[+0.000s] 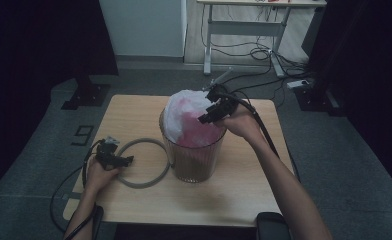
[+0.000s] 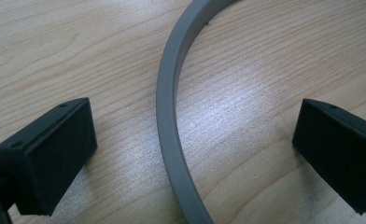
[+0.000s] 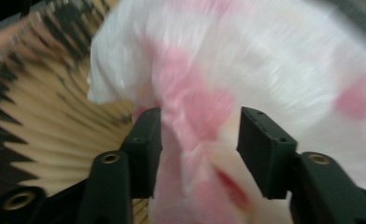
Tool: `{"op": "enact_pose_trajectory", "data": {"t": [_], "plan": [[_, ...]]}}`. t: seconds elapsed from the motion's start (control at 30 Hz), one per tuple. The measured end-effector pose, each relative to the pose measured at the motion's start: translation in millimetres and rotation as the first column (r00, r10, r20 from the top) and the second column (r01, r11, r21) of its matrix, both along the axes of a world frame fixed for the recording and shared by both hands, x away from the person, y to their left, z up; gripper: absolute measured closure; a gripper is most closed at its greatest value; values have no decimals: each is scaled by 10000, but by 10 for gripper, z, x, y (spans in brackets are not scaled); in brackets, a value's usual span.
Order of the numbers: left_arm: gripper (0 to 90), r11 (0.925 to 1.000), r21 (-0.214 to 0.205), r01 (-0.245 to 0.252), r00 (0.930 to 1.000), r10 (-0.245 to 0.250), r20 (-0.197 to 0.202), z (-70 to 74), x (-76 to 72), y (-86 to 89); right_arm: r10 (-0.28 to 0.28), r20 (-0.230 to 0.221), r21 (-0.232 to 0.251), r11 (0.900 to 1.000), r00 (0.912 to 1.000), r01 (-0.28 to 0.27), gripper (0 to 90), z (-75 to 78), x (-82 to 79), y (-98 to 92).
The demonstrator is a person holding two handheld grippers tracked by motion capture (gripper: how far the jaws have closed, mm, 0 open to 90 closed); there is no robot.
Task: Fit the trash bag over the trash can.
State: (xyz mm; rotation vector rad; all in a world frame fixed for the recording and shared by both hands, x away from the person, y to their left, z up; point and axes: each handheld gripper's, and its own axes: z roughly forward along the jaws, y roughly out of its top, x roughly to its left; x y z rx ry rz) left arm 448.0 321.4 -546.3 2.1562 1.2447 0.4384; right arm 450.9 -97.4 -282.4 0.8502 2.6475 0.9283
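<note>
Left gripper parked over the grey ring

Both black jaws stand wide apart on the left gripper (image 2: 190, 154), hovering above the wooden table (image 2: 265, 84). A curved stretch of the grey ring (image 2: 168, 116) lies flat on the wood, running between the jaws without touching either one.

- A small light-wood counter (image 1: 134, 112) is seen at the middle of a dim room.
- Grey carpet (image 1: 334, 160) is laid on the floor all around the counter.
- Beyond the counter, a white-legged desk (image 1: 244, 30) is placed against a pale wall (image 1: 144, 25).
- Black cables (image 1: 261, 50) are strewn under that desk.
- Dark curtains (image 1: 39, 40) are hung to both sides of the counter.
- A black stand foot (image 1: 86, 95) is set by the counter's far left corner.
</note>
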Motion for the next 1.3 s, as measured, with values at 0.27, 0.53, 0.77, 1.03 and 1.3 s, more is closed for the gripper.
{"op": "enact_pose_trajectory", "data": {"t": [0.27,0.53,0.77,1.03,1.3], "plan": [[0,10000,-4,-3,10000,3,1,0,0,0,-597,1106,-48,9981,9921,606,353,237,233,57],[0,10000,-3,74,10000,-74,-4,0,5,2,-182,908,-1642,9859,9957,330,521,-205,710,247],[0,9999,-6,109,9999,-109,-6,0,9,1,-179,855,-2110,9768,9962,357,508,-332,740,259],[0,9999,-11,124,9999,-124,4,-1,11,-1,-420,1406,-1800,9814,9892,673,807,-111,612,128],[0,10000,-2,91,10000,-91,6,0,10,-6,-150,1960,-1589,9862,9805,468,868,203,309,109]]}}
